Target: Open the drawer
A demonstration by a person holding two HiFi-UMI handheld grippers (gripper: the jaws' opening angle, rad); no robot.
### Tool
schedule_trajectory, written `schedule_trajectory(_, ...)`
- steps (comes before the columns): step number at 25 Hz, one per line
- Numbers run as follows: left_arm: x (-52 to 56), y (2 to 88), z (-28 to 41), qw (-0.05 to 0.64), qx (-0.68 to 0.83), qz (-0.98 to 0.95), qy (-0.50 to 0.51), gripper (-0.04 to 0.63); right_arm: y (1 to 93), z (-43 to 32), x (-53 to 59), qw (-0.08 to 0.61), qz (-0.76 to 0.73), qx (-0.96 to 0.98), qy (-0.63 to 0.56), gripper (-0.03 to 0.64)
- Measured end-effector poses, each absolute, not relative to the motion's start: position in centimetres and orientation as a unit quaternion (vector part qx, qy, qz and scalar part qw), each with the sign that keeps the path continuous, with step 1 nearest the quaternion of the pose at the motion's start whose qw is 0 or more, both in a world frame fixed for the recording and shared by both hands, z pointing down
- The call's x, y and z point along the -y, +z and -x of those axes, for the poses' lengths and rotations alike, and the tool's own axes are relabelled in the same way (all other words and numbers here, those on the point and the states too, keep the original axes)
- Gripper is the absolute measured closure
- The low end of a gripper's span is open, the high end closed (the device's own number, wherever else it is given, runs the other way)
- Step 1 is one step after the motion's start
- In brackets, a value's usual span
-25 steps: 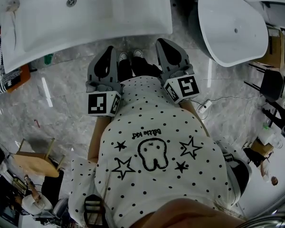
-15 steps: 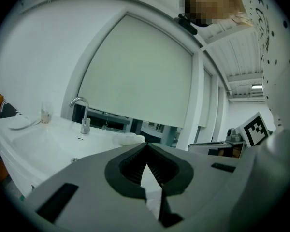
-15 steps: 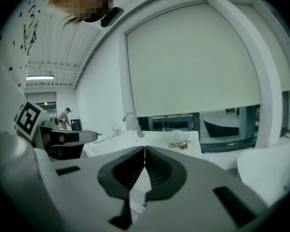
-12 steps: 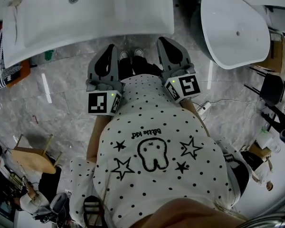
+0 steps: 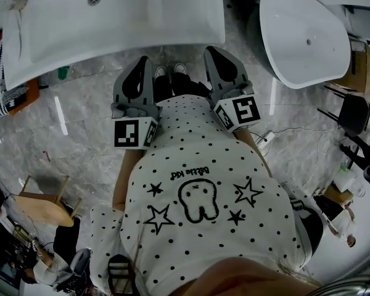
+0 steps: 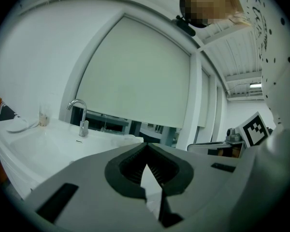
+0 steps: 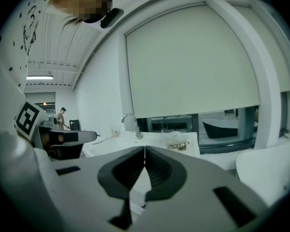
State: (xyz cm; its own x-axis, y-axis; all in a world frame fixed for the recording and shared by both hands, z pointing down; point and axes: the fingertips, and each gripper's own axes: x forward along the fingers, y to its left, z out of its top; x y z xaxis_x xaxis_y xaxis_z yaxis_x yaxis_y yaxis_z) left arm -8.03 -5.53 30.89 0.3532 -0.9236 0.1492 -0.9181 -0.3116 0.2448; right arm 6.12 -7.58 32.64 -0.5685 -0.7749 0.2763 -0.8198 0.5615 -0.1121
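Observation:
No drawer front shows in any view. The white vanity top [image 5: 129, 23] with its basin lies just beyond both grippers in the head view and hides whatever is under it. My left gripper [image 5: 142, 63] is held level in front of the person's dotted shirt [image 5: 197, 184], short of the vanity edge. Its jaws meet at the tips [image 6: 146, 145] with nothing between them. My right gripper [image 5: 211, 52] is beside it, also short of the vanity. Its jaws are closed tip to tip [image 7: 144, 148] and are empty. A chrome tap [image 6: 79, 116] stands on the vanity ahead.
A white freestanding bathtub [image 5: 302, 36] stands at the upper right. A wooden stool [image 5: 46, 209] is on the marble floor at the lower left, and a black chair [image 5: 353, 108] and clutter are at the right. A cable [image 5: 283, 129] trails on the floor.

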Motion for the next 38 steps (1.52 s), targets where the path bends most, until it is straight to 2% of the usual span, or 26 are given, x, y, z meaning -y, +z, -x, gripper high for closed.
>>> schedule_trajectory(38, 5.34, 30.91, 8.61, 0.148, 0.574, -0.805, -0.026, 0.591, 32.68, -5.99, 7.66, 0.095, -0.450, 0.881, 0.110, 0.601)
